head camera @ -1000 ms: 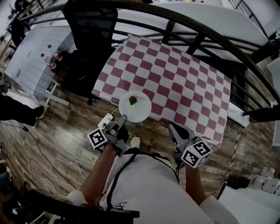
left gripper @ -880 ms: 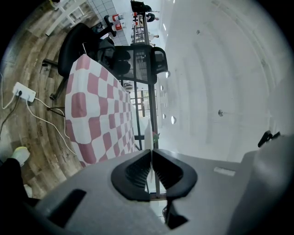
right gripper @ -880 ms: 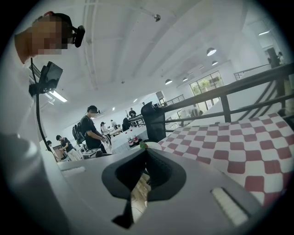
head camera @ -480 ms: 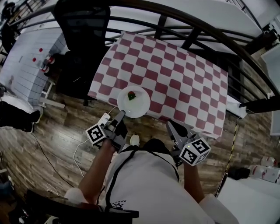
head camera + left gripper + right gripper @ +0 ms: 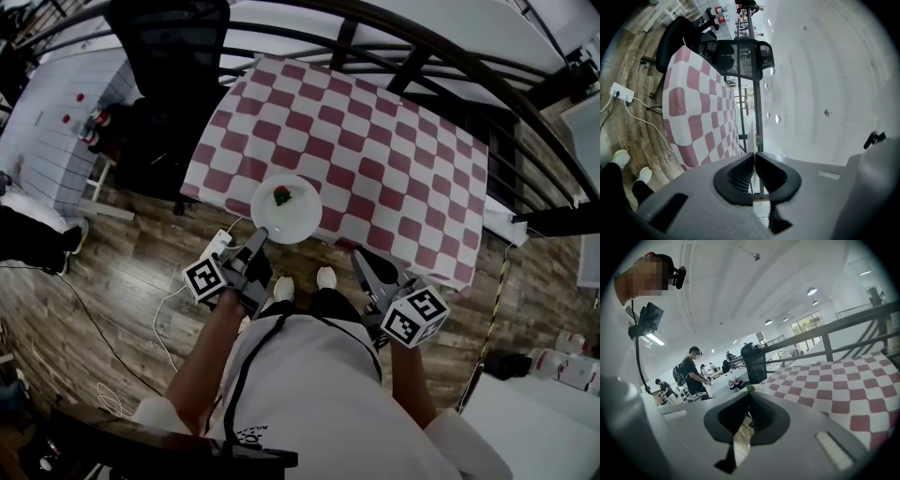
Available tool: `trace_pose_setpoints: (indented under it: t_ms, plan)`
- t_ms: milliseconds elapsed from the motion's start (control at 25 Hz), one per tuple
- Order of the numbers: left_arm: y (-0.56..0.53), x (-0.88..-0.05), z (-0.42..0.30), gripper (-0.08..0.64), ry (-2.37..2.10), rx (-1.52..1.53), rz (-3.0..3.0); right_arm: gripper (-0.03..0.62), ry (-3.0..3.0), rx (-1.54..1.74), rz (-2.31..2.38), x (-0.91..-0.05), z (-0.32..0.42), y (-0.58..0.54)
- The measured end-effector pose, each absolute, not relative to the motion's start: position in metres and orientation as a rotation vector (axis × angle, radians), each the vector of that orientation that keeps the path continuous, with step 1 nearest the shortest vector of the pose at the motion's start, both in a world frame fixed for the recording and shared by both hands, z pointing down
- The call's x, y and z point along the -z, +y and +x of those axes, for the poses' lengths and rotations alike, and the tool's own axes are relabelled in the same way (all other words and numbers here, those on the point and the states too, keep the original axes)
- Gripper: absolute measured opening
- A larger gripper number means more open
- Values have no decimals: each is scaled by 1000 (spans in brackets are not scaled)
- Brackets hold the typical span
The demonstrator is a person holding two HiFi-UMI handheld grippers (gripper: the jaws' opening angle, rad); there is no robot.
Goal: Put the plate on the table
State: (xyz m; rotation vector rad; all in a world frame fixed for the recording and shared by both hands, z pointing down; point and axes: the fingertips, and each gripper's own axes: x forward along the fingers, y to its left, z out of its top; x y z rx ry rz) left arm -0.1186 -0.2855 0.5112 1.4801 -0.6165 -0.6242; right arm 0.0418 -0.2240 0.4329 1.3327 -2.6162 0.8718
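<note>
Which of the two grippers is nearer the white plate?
Left. The left gripper has its jaws shut on the plate's near rim. The right gripper is apart from it, off to the plate's right and nearer the person, with nothing between its jaws.

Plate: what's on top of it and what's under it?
On top: one small red-and-green food piece, off-centre. The plate straddles the near edge of the checkered tablecloth, left gripper clamped on its rim. Whatever lies beneath, and whether it rests on the cloth, is covered.
</note>
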Motion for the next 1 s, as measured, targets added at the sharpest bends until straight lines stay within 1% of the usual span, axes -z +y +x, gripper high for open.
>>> trace_pose_setpoints:
  t_ms: [600,1000]
  plan:
    - [-290,-584,-59,21,-606,646,1443,9,-2550,-939,1160,-489,93,-241]
    - [-320,-628,-33,20,-596,635,1480,9,-2524,-992,1141,-524,114,-258]
